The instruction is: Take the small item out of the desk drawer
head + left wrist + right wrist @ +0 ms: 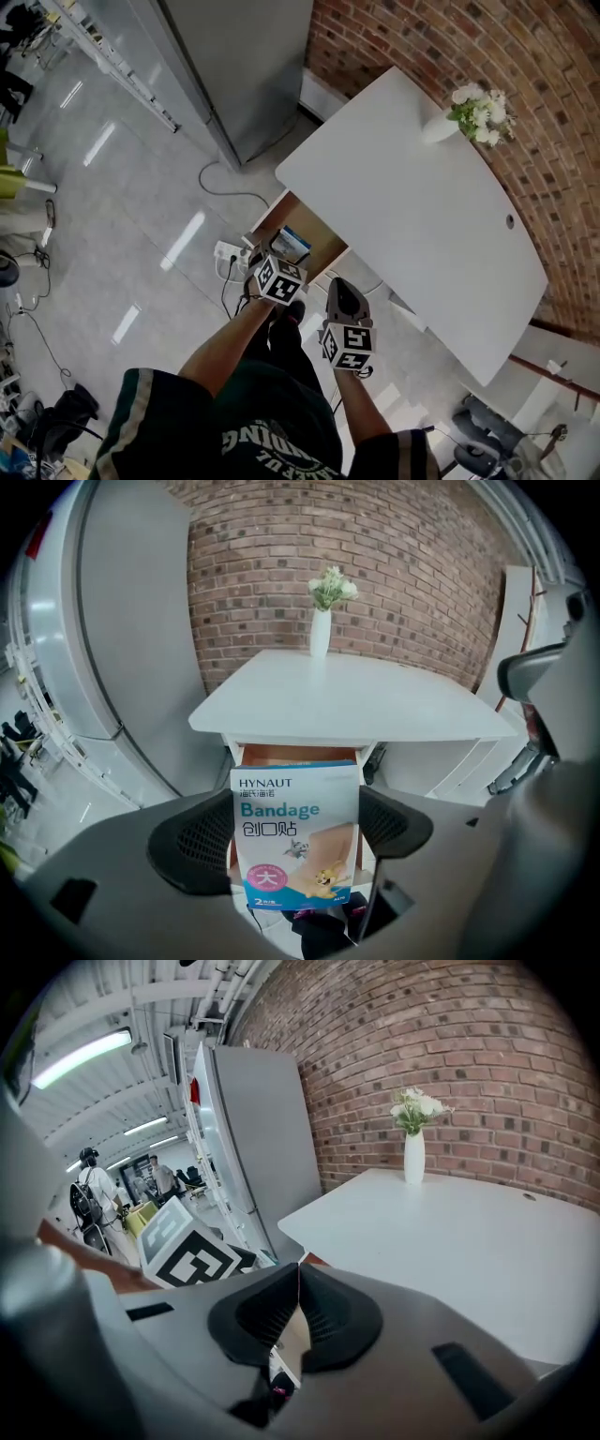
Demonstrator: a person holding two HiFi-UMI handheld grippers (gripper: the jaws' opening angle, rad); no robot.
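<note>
**Bandage box (pixel 294 850) gripped over the open drawer (pixel 296 755)**

We had the fingers (pixel 202 841) of our left gripper (pixel 296 829) closed on the box's two side edges. It stood upright between them, printed face toward the camera. Just behind it the drawer stood open under the front edge of the white surface (pixel 356 705). In the head view the box hung over the drawer's brown inside, and we could not tell whether it was clear of the rim. Our right gripper (pixel 298 1312) was just beside the left, its fingers (pixel 333 1321) pressed together with nothing between them. Farther out, a white vase (pixel 320 635) of flowers stood at the back of the surface against the brick wall (pixel 394 574). A tall grey cabinet (pixel 122 621) stood beside the surface.
</note>
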